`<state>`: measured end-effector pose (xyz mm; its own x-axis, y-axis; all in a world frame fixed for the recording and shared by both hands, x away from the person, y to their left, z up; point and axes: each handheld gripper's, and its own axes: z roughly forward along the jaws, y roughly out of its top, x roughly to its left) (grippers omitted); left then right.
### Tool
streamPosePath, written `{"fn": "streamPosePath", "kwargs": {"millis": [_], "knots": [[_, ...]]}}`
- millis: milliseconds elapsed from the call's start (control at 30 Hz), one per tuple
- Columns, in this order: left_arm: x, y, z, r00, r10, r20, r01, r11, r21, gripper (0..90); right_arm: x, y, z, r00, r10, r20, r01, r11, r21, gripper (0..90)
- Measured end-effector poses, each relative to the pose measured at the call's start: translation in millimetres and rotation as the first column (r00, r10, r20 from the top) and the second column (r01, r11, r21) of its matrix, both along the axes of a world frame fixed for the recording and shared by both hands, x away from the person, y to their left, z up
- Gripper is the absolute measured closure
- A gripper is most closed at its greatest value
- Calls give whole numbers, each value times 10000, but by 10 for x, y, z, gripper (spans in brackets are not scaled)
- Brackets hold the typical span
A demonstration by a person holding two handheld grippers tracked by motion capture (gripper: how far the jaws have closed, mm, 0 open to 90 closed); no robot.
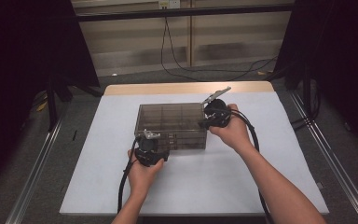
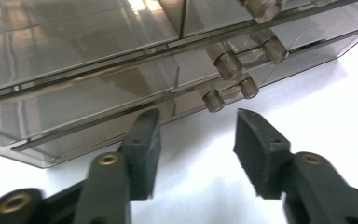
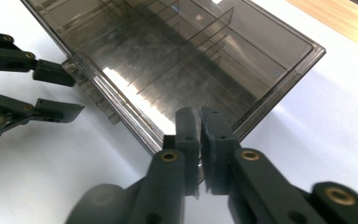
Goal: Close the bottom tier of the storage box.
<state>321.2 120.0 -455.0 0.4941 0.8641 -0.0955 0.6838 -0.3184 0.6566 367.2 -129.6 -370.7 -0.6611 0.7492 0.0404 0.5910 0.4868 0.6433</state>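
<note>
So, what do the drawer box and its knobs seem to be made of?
The box looks like smoky, see-through hard plastic, probably acrylic: glossy walls show inner dividers and bright reflections. The knobs look like clear, shiny plastic too, though glass cannot be excluded.

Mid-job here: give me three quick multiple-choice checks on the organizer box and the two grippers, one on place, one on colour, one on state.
1. Where does the right gripper sit on the drawer box?
A. at the box's right wall
B. at its left wall
C. on the bare table, away from the box

2. What colour is the box?
A. opaque red
B. smoky see-through grey-brown
C. solid white

3. How do the left gripper's jaws stand?
A. clamped on a knob
B. shut with nothing between them
C. apart, just short of the lowest drawer knob

Answers:
1 A, the right gripper view shows its jaws pinched on the wall's top edge.
2 B, the dividers show through the walls.
3 C, the left gripper view shows a clear gap and no pad touching a knob.
</note>
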Motion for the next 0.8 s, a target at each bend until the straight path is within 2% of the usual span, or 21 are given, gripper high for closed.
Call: {"fn": "streamPosePath", "kwargs": {"millis": [300,500,600,800], "knots": [[-27,53,20,9999,-115,-58,116,9997,222,285,-29,-26,-13,9997,-240,29,239,9995,221,700],[-52,83,46,9999,-80,87,80,9999,108,210,-58,-36,-4,9995,-306,87,305,9993,218,590],[-62,96,50,9999,-139,84,137,9997,199,163,-68,-53,-6,9993,-372,47,371,9991,197,520],[-77,145,64,9999,-140,95,138,9996,232,125,-95,-65,-17,9991,-420,-2,420,9989,222,432]]}}
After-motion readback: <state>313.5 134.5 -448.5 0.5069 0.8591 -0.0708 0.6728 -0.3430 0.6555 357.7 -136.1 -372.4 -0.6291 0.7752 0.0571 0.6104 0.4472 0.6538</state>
